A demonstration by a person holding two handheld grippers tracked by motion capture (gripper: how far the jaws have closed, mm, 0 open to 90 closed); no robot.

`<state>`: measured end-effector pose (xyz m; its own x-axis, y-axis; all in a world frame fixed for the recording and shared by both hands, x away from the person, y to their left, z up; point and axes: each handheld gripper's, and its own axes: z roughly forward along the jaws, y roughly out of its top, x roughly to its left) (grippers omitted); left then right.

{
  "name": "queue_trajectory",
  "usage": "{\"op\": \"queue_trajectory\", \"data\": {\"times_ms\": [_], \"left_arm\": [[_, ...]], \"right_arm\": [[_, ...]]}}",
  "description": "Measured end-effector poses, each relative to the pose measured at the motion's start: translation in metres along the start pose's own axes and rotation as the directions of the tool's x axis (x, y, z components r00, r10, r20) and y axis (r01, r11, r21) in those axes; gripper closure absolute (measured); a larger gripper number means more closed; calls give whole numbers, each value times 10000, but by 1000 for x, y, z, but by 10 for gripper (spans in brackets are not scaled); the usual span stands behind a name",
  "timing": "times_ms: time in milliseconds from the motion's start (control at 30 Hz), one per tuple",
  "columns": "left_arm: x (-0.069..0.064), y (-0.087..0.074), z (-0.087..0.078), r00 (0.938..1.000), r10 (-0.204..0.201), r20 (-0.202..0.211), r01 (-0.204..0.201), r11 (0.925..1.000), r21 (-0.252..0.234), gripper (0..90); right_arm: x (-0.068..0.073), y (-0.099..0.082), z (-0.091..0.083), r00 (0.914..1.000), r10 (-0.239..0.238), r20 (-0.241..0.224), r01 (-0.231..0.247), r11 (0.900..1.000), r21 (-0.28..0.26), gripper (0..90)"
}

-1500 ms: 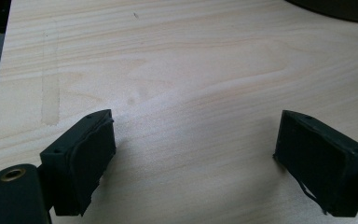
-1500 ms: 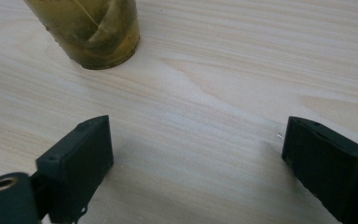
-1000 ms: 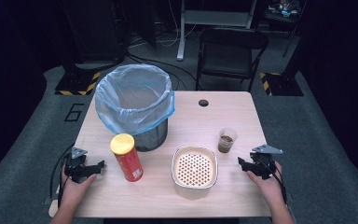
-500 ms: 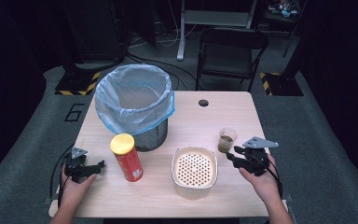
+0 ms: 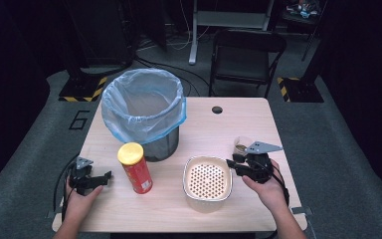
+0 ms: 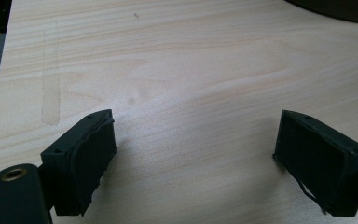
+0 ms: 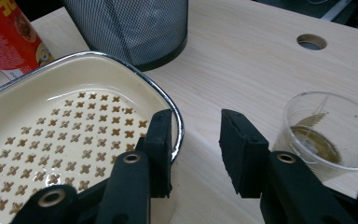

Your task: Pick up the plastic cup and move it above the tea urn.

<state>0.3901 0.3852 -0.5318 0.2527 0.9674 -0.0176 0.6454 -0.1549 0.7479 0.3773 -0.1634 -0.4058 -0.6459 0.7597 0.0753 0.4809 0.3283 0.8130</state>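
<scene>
The right gripper, jaws just narrowing on nothing, hangs between the colander and cup; the left gripper gapes wide over the table.

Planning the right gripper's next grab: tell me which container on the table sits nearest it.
The cream perforated dish: the right gripper has one jaw over its metal rim. The clear plastic cup stands just off to the side, the lined mesh bin farther back.

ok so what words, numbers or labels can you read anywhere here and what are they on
"6": white numeral on the grey floor left of the wooden table.
Yellow letters on the red cylindrical snack can: cut off at the frame edge, unreadable.
Same can's label in the high view: too small to read.
</scene>
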Motion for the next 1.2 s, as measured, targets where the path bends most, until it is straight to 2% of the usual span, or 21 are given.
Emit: {"op": "queue_trajectory", "data": {"times_ms": [100,333,433,600,767,800,867,1033,1200], "left_arm": [[0,0,0,10000,4,0,-4,10000,3,121],[0,0,0,10000,-2,3,2,10000,-1,121],[0,0,0,10000,19,0,-19,10000,6,121],[0,0,0,10000,4,1,-4,10000,5,121],[0,0,0,10000,-9,1,9,10000,-2,121],[0,0,0,10000,-2,2,2,10000,0,121],[0,0,0,10000,20,-4,-20,10000,2,120],[0,0,0,10000,7,-1,-7,10000,6,121],[0,0,0,10000,-5,2,5,10000,-4,121]], "right_arm": [[1,-2,7,9997,87,-231,-86,9999,61,699],[5,-5,19,9987,-86,-501,99,9996,269,749],[8,-6,21,9993,-57,-378,66,9997,233,753],[11,-7,22,9991,-102,-418,105,9999,78,761],[16,-7,22,9988,-128,-480,135,9998,143,760],[17,-7,22,9989,-115,-464,122,9998,144,753],[17,-7,21,9989,-25,-459,30,9999,126,656],[10,-1,8,9991,305,-305,-324,9976,-613,582],[-10,3,0,9984,349,438,-307,9951,-937,450]]}}
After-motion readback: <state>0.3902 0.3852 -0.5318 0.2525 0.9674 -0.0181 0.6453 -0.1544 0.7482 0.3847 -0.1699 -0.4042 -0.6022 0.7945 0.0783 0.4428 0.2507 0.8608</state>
